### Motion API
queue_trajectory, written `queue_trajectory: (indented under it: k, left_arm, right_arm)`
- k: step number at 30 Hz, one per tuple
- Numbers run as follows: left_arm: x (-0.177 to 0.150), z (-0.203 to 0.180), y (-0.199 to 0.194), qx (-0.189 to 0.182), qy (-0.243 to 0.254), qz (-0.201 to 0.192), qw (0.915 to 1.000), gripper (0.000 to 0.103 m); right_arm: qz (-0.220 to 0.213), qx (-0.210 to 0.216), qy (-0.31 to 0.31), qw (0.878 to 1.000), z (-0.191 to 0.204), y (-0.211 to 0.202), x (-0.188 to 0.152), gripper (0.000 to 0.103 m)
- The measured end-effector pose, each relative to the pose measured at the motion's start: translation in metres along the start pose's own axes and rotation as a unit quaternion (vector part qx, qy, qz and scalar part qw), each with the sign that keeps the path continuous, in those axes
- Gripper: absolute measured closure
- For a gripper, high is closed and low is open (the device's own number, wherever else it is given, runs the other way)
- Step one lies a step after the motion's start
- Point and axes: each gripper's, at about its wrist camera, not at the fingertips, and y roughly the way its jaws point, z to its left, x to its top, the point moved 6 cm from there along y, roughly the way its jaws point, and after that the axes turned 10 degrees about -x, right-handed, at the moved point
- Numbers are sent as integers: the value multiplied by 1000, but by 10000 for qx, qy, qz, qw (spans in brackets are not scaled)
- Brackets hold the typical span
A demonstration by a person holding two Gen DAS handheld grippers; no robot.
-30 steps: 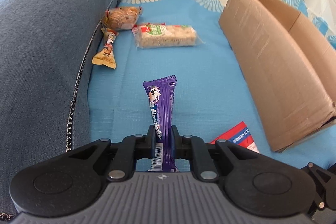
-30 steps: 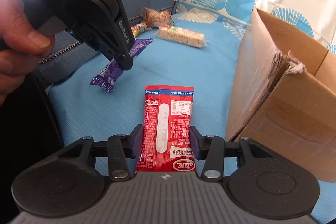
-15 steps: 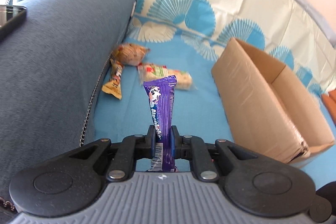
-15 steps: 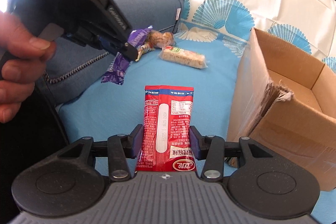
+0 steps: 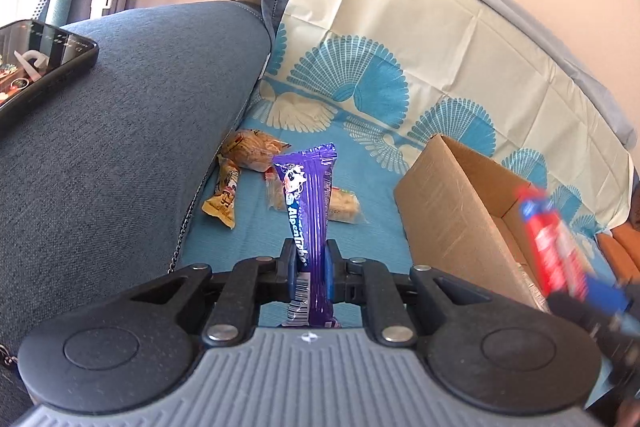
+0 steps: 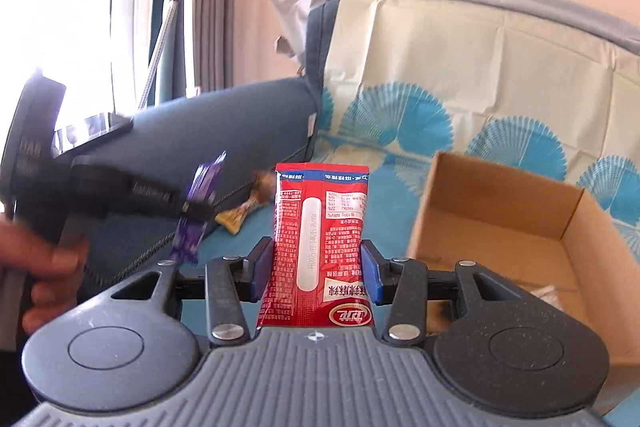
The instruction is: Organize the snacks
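My left gripper (image 5: 310, 267) is shut on a purple candy bar wrapper (image 5: 306, 199), held up off the blue sofa cloth; the same bar (image 6: 200, 203) shows blurred at the left of the right wrist view. My right gripper (image 6: 316, 267) is shut on a red snack packet (image 6: 320, 239), lifted in the air; that packet (image 5: 554, 243) appears blurred at the right of the left wrist view, over the open cardboard box (image 5: 452, 211). The box (image 6: 500, 223) stands on the seat to the right. On the cloth lie a peanut pack (image 5: 250, 149), a yellow bar (image 5: 224, 197) and a rice cracker pack (image 5: 340, 205).
A blue-grey armrest (image 5: 120, 131) rises on the left with a phone (image 5: 36, 63) lying on top. A fan-patterned cover (image 5: 400, 67) hangs over the sofa back. A person's hand (image 6: 44, 267) holds the left gripper.
Both grippers have risen with their packets. The left one has tilted upward and now shows the armrest top and phone. The red packet has come up level with the box opening.
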Motion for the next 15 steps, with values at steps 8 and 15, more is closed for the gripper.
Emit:
queue_trajectory:
  k: [8, 15]
  left_arm:
    - [-7, -12, 10, 104, 543, 186, 9983, 89]
    - [-13, -21, 15, 277, 943, 239, 9949, 89]
  right_arm:
    - [-629, -447, 306, 9965, -104, -9, 63, 55]
    - [-433, -1310, 1252, 9825, -191, 6, 27, 55]
